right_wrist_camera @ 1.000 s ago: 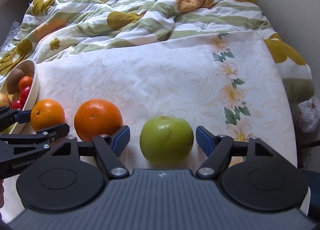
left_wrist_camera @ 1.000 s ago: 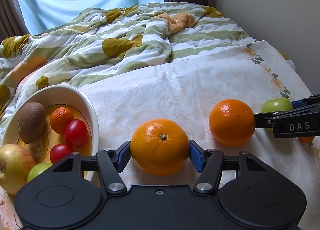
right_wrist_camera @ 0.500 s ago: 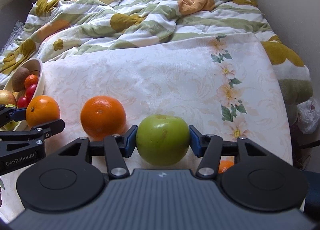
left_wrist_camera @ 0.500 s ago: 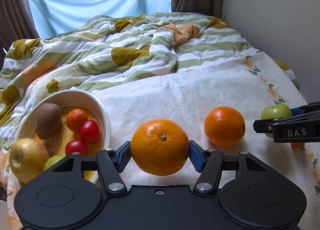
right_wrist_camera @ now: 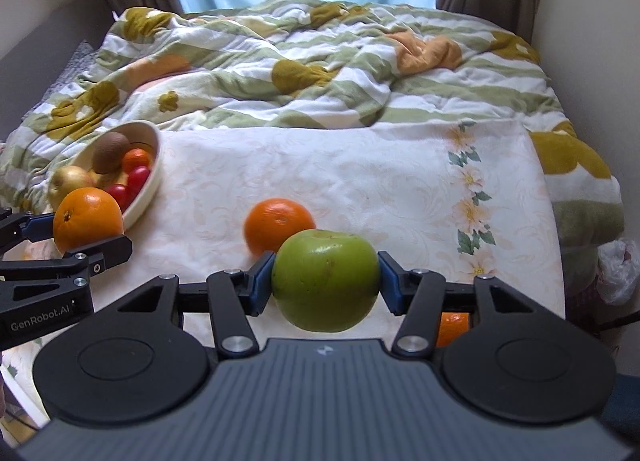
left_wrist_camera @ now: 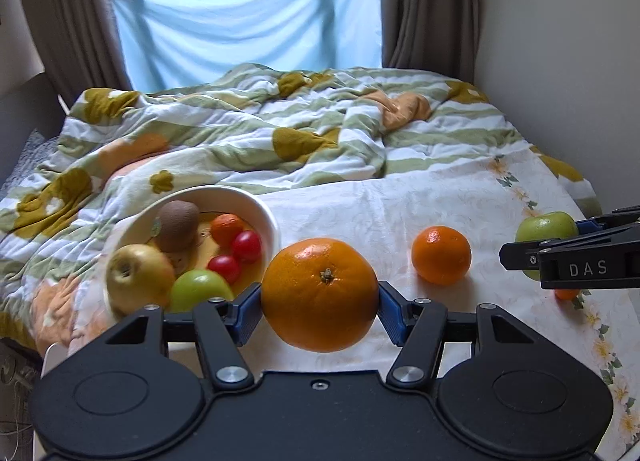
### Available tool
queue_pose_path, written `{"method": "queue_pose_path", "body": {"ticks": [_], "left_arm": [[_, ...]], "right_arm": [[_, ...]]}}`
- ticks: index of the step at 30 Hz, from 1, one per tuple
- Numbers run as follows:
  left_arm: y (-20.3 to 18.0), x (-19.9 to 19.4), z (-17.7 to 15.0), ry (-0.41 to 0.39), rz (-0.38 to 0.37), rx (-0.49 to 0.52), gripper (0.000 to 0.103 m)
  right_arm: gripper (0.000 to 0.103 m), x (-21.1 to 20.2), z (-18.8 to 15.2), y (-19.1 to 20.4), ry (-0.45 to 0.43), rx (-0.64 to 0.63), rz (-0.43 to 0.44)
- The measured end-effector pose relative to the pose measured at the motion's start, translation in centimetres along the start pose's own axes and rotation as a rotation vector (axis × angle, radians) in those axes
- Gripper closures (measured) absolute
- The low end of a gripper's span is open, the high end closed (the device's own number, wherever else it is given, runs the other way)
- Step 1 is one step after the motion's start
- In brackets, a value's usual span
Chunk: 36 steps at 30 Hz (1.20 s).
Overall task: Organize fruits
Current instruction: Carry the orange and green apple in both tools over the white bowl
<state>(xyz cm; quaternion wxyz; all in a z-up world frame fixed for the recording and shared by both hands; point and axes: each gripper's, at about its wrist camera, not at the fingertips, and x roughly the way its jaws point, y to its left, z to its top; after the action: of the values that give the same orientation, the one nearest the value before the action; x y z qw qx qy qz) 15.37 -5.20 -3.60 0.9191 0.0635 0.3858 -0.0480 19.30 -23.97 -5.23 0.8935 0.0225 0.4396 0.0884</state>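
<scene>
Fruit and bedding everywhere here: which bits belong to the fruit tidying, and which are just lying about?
Part of the job:
- left gripper holding the big orange
- right gripper holding the green apple
- loose orange
- bowl of fruit

Just lying about:
- quilt
- curtains
- plastic bag

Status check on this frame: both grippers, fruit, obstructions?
Left gripper shut on big orange. Right gripper shut on green apple. Another orange loose on sheet; bowl unobstructed.
</scene>
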Motion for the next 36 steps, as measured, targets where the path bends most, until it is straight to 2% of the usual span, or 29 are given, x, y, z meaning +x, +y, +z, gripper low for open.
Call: {"method": "queue_pose_path", "body": {"ticks": [9, 18, 27, 36], "left_arm": [[3.3, -5.0, -1.5, -0.057, 0.102, -0.099, 0.038], [9.4, -6.8, -1.6, -0.064, 0.121, -0.139, 0.038], [15.5, -4.2, 0.9, -0.05, 0.082, -0.113, 0.038], [19.0, 1.1, 3.9, -0.015, 0.026, -0.067, 0.038]], "right_arm": [[0.034, -3.4, 0.3, 4.6, -0.063, -0.128, 0.094], [0.034, -4.9, 1.5, 10.9, -0.096, -0.203, 0.143], [0.034, -4.4, 4.4, 16.2, -0.105, -0.162, 0.151], [0.034, -0.2, 7.7, 19.2, -0.089, -0.103, 0.108]]}}
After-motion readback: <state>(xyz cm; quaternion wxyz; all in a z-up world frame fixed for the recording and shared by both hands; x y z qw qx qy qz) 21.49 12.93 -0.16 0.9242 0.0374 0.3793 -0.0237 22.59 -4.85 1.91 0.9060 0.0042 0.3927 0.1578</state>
